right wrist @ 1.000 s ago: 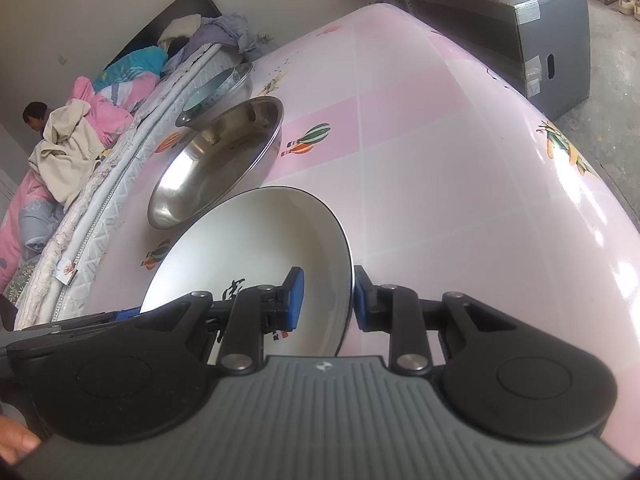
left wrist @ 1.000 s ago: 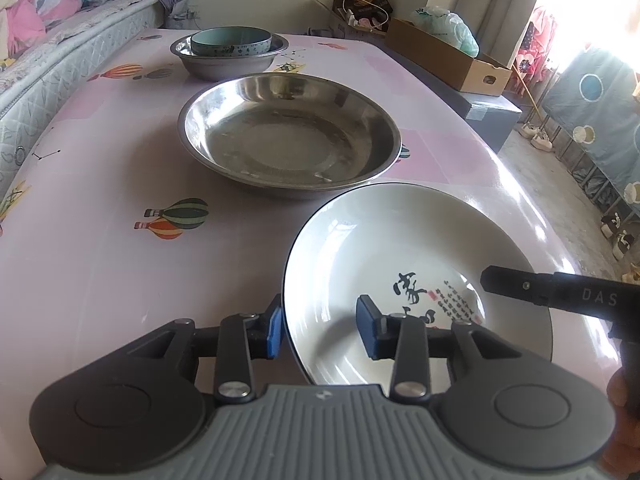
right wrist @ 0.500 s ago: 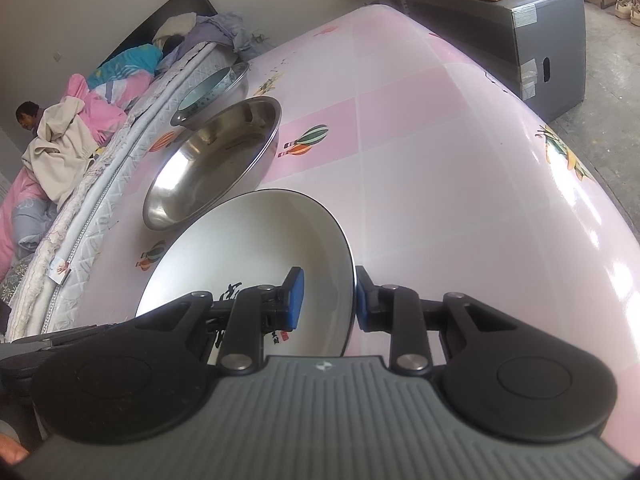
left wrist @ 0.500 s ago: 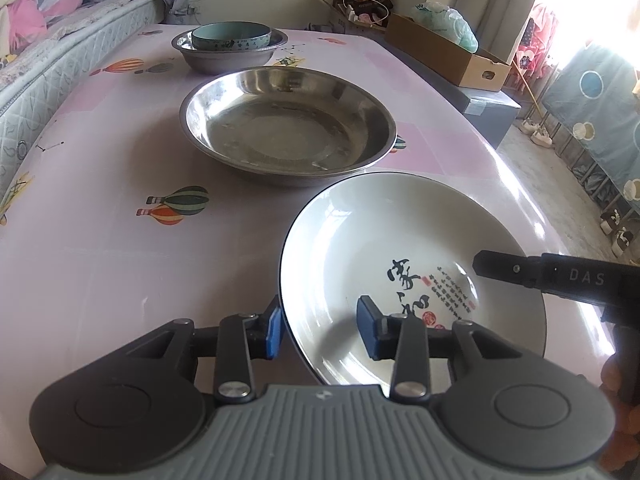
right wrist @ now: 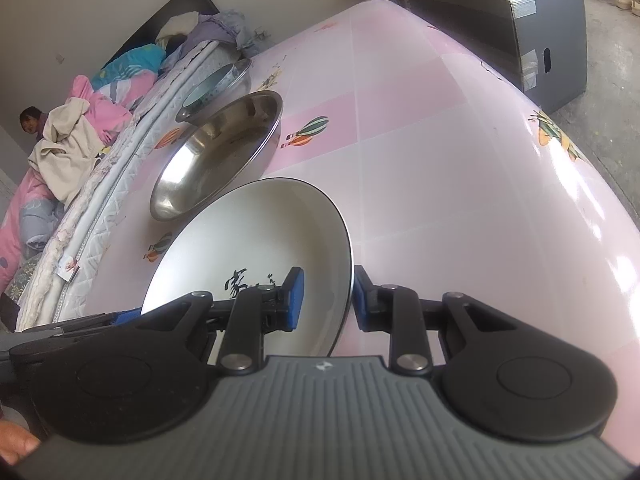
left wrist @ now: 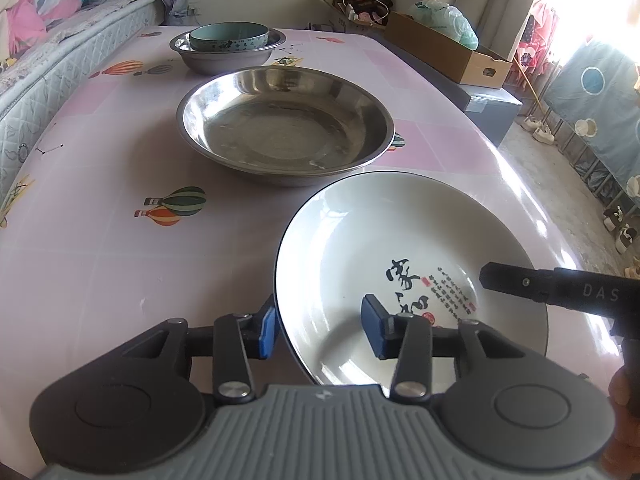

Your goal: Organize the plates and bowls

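I have the white plate [left wrist: 400, 248] with black calligraphy lifted at the near right part of the pink desk [left wrist: 100, 264], tilted so its left side sits lower, just this side of the large steel basin [left wrist: 286, 128]. My left gripper [left wrist: 318, 330] straddles the plate's near left rim: one blue pad is outside the rim and the other over the inside of the plate, and the jaws are opening, with a visible gap between the inner pad and the porcelain, so this side no longer pinches it. My right gripper [right wrist: 328, 300] sits on the opposite rim, its blue pads close together with the plate's edge [right wrist: 256, 240] between them; it looks to be pinching the rim, though I cannot see the outer pad's contact face clearly. In the left wrist view the right gripper's black finger [left wrist: 516, 280] reaches in over the plate's right side. Farther away, past the steel basin [right wrist: 224, 152], a smaller steel bowl [left wrist: 228, 56] stands with a teal bowl [left wrist: 228, 36] nested inside it. A bed with a quilted mattress [left wrist: 52, 68] runs along the desk's left edge, piled with bedding [right wrist: 80, 120], and a cardboard box [left wrist: 448, 50] sits beyond the desk's far right corner.
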`<state>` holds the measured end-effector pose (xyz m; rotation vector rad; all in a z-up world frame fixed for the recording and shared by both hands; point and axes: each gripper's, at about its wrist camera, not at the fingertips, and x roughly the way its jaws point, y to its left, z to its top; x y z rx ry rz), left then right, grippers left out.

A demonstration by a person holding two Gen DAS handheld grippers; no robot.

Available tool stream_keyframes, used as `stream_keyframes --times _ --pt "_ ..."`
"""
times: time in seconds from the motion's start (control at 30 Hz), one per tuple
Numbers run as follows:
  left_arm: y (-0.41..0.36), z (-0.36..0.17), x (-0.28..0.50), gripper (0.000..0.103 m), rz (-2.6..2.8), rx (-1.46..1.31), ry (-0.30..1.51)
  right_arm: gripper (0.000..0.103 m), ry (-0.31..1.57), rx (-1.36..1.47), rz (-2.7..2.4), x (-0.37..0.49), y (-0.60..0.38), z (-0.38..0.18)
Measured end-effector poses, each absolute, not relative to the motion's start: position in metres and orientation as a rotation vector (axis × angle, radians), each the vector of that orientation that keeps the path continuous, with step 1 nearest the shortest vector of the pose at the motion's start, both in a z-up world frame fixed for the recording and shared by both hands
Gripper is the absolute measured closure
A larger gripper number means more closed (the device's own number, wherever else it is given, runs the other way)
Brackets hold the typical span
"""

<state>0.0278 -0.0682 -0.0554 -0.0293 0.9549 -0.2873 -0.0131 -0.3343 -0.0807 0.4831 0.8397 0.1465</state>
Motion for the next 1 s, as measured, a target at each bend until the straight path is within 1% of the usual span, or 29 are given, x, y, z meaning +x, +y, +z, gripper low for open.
stream_keyframes --times 0.07,1.0 --pt "-0.07 -0.0551 0.0278 0.056 -0.285 -0.028 0.957 0.077 0.838 0.483 0.144 -0.0133 -0.334 -0.0811" --pt "-0.0703 -0.0558 0.0252 0.055 -0.285 -0.035 0.957 0.076 0.843 0.484 0.142 -0.0131 -0.3345 -0.0804"
